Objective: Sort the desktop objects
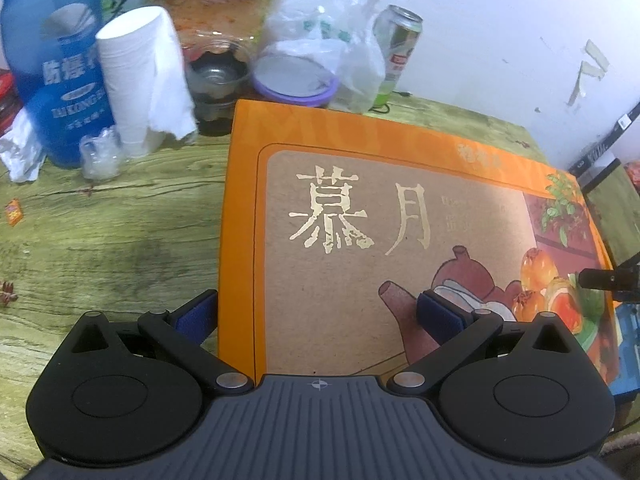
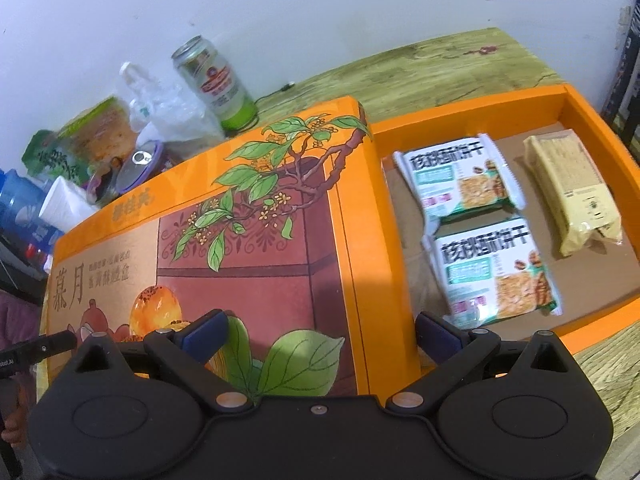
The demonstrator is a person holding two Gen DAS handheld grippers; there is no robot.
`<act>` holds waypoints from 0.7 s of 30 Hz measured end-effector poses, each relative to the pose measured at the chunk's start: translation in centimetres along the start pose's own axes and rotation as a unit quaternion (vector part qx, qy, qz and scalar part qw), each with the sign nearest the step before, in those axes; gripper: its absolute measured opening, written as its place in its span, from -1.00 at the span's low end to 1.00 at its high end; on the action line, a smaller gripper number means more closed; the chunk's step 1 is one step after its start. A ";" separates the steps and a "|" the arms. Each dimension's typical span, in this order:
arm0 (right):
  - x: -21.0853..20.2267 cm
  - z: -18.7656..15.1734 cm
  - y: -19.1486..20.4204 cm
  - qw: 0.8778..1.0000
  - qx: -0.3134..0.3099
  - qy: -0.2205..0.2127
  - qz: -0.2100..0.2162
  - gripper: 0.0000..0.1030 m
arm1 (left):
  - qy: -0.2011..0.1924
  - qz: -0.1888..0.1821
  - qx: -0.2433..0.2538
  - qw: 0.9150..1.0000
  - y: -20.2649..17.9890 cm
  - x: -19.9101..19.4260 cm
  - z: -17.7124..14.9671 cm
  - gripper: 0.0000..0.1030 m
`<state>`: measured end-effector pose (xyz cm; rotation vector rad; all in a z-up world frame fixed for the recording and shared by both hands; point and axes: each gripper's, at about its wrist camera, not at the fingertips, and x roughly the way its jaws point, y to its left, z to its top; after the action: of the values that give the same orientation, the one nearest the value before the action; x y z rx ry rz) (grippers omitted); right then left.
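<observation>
A large orange gift-box lid (image 1: 360, 208) with gold characters and a teapot picture lies flat on the wooden table (image 1: 100, 240). My left gripper (image 1: 318, 314) is open and straddles its left edge, one pad outside, the other above the lid. My right gripper (image 2: 320, 334) is open too, straddling the lid's (image 2: 240, 240) right edge. Just right of the lid sits the orange box tray (image 2: 580, 96), holding two walnut biscuit packets (image 2: 460, 176) (image 2: 496, 272) and a beige packet (image 2: 572, 188).
Behind the lid stand a drink can (image 1: 398, 52), a plastic bag (image 1: 332, 56), a purple-rimmed container (image 1: 292, 80), a stack of white paper cups (image 1: 136, 72) and a blue bottle (image 1: 56, 80). A white wall backs the table.
</observation>
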<state>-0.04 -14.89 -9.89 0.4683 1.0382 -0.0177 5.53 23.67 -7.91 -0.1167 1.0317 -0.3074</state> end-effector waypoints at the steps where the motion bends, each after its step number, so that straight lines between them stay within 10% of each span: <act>1: -0.1 0.1 -0.4 1.000 0.002 -0.001 0.000 0.96 | 0.001 0.000 0.002 1.000 -0.4 0.1 0.1 1.00; 21: -1.3 3.5 -8.5 0.999 0.034 -0.024 -0.004 0.96 | 0.023 -0.008 0.035 0.999 -8.8 4.4 3.3 1.00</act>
<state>0.20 -24.15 -10.41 0.5231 0.9942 -0.0709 8.75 13.79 -7.75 -0.0543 1.0654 -0.3610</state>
